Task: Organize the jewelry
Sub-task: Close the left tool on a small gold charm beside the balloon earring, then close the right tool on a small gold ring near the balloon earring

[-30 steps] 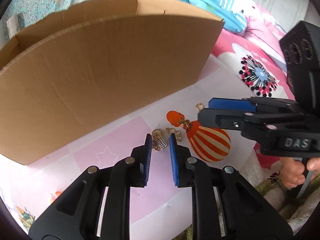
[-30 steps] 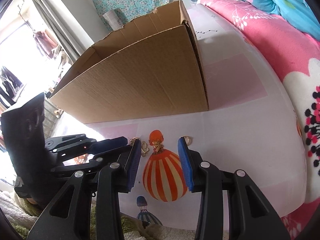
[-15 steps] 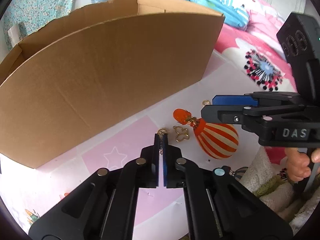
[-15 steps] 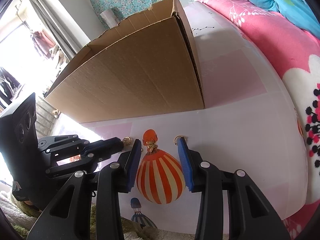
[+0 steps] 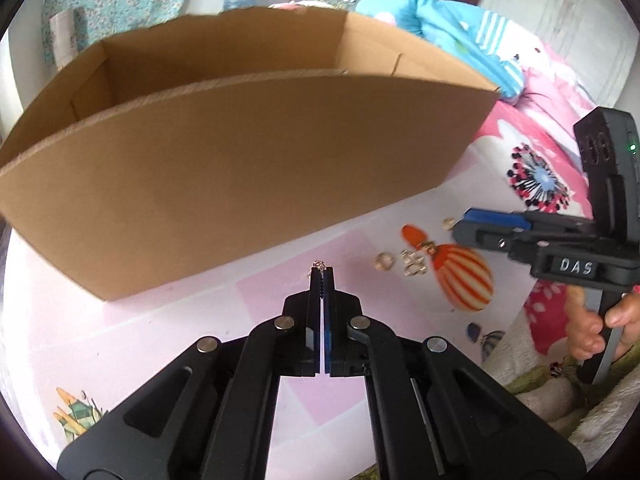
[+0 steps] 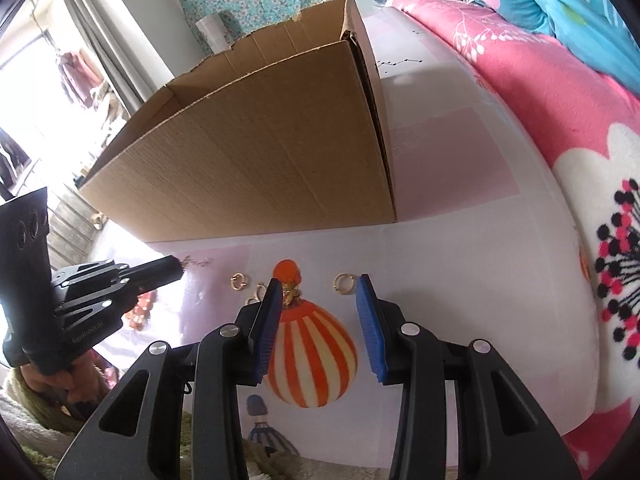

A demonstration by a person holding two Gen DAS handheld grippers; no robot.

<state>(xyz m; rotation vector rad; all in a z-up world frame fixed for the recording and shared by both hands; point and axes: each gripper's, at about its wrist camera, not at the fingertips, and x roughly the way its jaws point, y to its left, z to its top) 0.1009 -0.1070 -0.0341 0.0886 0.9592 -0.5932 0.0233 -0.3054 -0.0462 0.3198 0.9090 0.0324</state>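
Note:
My left gripper [image 5: 322,271] is shut on a small gold charm [image 5: 319,265] that pokes out above its tips, a little off the mat and close to the cardboard box [image 5: 240,184]. In the right wrist view that gripper [image 6: 178,272] comes in from the left with the charm's chain [image 6: 197,262] dangling. My right gripper [image 6: 318,285] hovers open over the mat. A gold butterfly piece [image 6: 290,292] lies by its left pad and a gold ring [image 6: 343,282] by its right pad. Another ring [image 6: 239,281] and a clasp [image 5: 414,265] lie loose to the left.
The tall open box [image 6: 260,168] stands right behind the jewelry. The pink mat carries an orange striped balloon print [image 6: 308,352]. A pink flowered blanket [image 6: 580,128] rises on the right, with a fluffy rug [image 5: 560,392] at the near edge. A hand [image 5: 592,332] holds the right gripper [image 5: 464,229].
My left gripper closed on the gold charm, then carried it up and to the left, away from the other pieces. The right gripper stayed open over the balloon print.

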